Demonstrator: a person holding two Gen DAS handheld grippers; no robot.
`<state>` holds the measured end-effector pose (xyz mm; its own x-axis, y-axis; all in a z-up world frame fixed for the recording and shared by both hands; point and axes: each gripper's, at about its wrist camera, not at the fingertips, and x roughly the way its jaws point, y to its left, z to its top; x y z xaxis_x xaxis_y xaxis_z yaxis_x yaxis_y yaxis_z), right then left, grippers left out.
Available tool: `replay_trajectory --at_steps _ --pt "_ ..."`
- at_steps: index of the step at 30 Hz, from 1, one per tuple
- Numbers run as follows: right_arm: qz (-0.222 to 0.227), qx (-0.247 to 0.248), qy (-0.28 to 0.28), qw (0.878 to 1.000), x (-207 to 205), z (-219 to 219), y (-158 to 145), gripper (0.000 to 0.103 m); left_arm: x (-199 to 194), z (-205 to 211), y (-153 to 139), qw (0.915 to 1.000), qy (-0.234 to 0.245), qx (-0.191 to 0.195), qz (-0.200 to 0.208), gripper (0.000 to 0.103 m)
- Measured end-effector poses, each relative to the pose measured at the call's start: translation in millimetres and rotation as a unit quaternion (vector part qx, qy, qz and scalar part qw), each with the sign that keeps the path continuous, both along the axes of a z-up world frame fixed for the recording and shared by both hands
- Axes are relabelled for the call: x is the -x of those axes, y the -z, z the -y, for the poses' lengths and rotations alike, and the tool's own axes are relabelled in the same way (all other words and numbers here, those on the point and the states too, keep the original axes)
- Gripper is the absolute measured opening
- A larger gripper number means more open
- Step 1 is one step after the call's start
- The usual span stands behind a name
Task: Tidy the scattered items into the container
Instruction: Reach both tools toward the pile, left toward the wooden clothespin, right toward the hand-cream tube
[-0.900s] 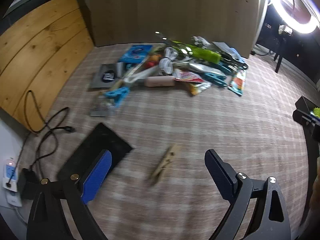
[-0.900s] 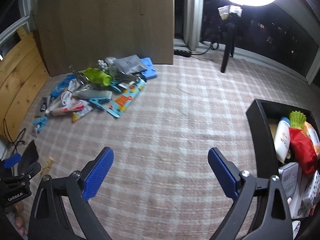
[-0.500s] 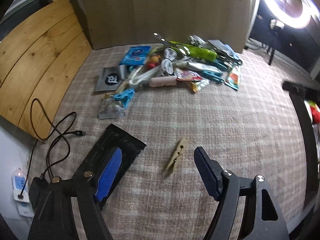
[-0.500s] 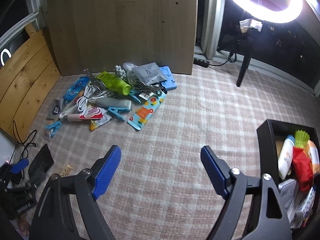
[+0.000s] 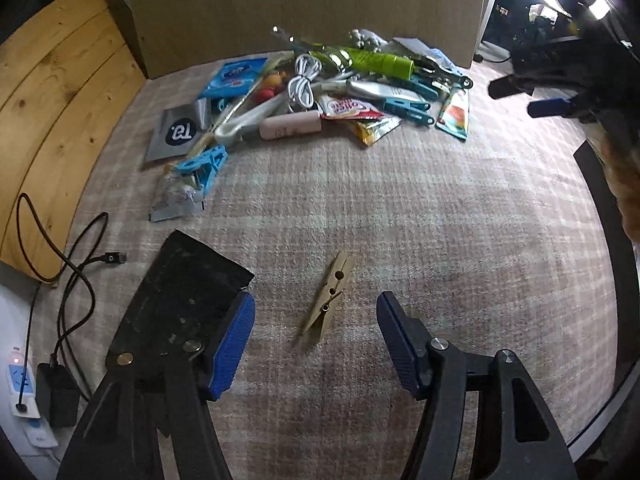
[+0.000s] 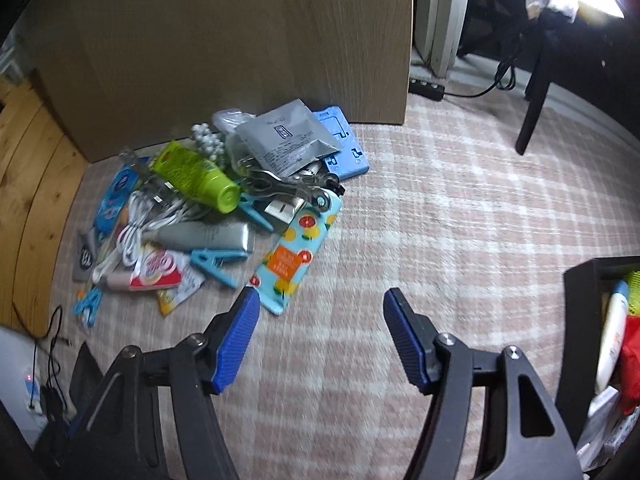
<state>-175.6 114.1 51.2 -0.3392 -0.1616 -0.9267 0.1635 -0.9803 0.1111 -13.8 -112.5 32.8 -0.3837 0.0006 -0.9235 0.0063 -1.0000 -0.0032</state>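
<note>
A wooden clothespin (image 5: 328, 296) lies on the checked rug, just ahead of my left gripper (image 5: 316, 336), whose blue pads stand open on either side of it without touching. Further off is a heap of scattered items (image 5: 320, 92): a green tube (image 6: 196, 178), white cable (image 5: 304, 84), blue pegs, packets. My right gripper (image 6: 320, 328) hangs open over bare rug, with a fruit-patterned packet (image 6: 296, 254) just ahead of its left finger. The black container (image 6: 580, 320) at the right edge holds a white bottle and a red pack.
A black flat pad (image 5: 180, 304) lies under my left finger. A black cable (image 5: 72, 264) and a power strip (image 5: 20, 384) sit at the left edge. A brown board (image 6: 240, 40) stands behind the heap, wooden planks (image 5: 52, 100) to the left, a lamp stand leg (image 6: 532, 112) at back right.
Both grippers have moved closer to the heap. The left one has come down toward the clothespin, which now lies between its fingertips. The right one has shifted left, so the container slid to the frame edge.
</note>
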Motion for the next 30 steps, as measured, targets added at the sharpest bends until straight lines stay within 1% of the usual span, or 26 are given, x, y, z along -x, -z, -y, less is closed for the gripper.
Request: replay_trajectory --at_steps 2,6,9,13,15,16,21,23,26,28,30 --pt "0.016 0.003 0.009 1.0 11 4 12 0.063 1 0 3 1.0 0.002 -0.003 0.004 0.061" --pt "0.026 -0.011 0.02 0.999 25 11 26 0.059 5 -3 9 0.9999 0.01 -0.009 0.009 0.061" --pt "0.042 0.001 0.031 0.999 38 14 37 0.059 9 -6 13 0.9997 0.015 -0.01 0.014 0.059" --pt "0.048 0.002 0.036 0.998 49 21 44 0.059 13 -7 20 0.9995 0.014 -0.015 0.025 0.05" --pt "0.049 -0.001 0.037 0.998 53 26 46 0.058 14 -7 22 0.9994 0.015 -0.016 0.028 0.05" --pt "0.049 -0.004 0.037 0.998 56 28 48 0.054 15 -8 23 0.9993 0.016 -0.016 0.029 0.049" --pt "0.044 -0.024 0.034 0.998 63 43 50 0.051 16 -12 25 0.9994 0.018 -0.013 0.026 0.049" --pt "0.04 -0.037 0.027 0.998 62 51 49 0.05 16 -14 25 0.9994 0.019 -0.011 0.026 0.049" --pt "0.029 -0.067 0.011 0.997 55 65 49 0.049 15 -16 24 0.9993 0.022 -0.019 0.025 0.049" --pt "0.03 -0.067 0.011 0.997 52 67 47 0.045 14 -18 24 0.9993 0.023 -0.017 0.025 0.048" --pt "0.034 -0.068 0.01 0.997 48 70 45 0.044 14 -19 23 0.9993 0.022 -0.018 0.026 0.046"
